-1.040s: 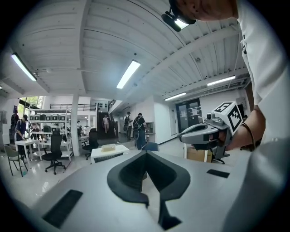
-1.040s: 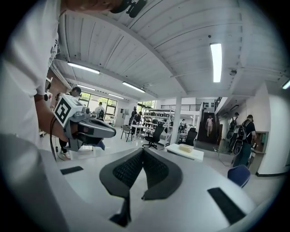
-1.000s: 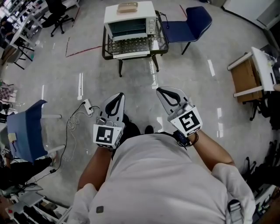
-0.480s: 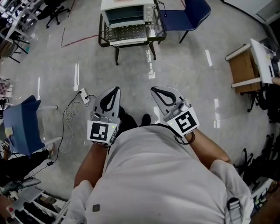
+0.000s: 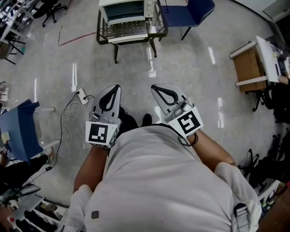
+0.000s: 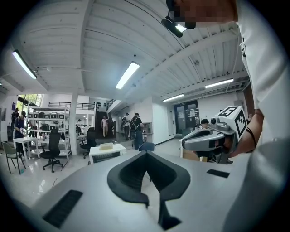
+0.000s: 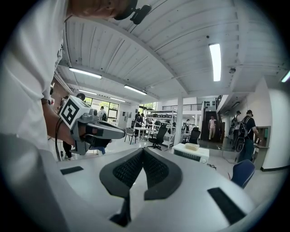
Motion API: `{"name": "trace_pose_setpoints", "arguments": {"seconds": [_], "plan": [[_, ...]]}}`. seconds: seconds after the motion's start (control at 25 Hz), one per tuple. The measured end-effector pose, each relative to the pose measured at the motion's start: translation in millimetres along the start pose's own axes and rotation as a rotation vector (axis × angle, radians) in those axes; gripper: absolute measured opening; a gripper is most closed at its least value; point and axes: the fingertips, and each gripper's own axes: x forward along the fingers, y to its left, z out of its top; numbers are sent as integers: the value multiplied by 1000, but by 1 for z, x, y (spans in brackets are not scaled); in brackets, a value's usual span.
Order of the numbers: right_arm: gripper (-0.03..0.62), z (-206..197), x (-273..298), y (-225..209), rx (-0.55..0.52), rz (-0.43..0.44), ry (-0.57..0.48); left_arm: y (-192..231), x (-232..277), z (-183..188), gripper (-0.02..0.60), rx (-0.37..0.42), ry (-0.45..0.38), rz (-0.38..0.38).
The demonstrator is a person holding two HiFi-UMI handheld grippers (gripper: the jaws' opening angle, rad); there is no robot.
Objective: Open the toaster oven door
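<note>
The white toaster oven stands on a black-framed low table at the top of the head view, far from both grippers. A flat panel with a white front edge lies in front of it; I cannot tell if that is its door. My left gripper and right gripper hang side by side in front of my chest, both shut and empty. The oven is small and distant in the left gripper view and the right gripper view, beyond the touching jaw tips.
A blue chair stands right of the oven table and another blue chair at the left. A power strip with cable lies on the concrete floor. A wooden cabinet is at the right. People stand far off.
The oven and table have slid toward the top edge of the head view. Both grippers stay shut and have shifted slightly up and left in the picture.
</note>
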Motion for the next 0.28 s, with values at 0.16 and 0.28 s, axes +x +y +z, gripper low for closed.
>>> {"name": "trace_pose_setpoints", "arguments": {"seconds": [0.16, 0.28], "plan": [[17, 2, -3, -7, 7, -10, -8, -4, 4, -1, 15, -4, -2, -11], [17, 2, -3, -10, 3, -16, -9, -5, 7, 0, 15, -26, -4, -22]]}}
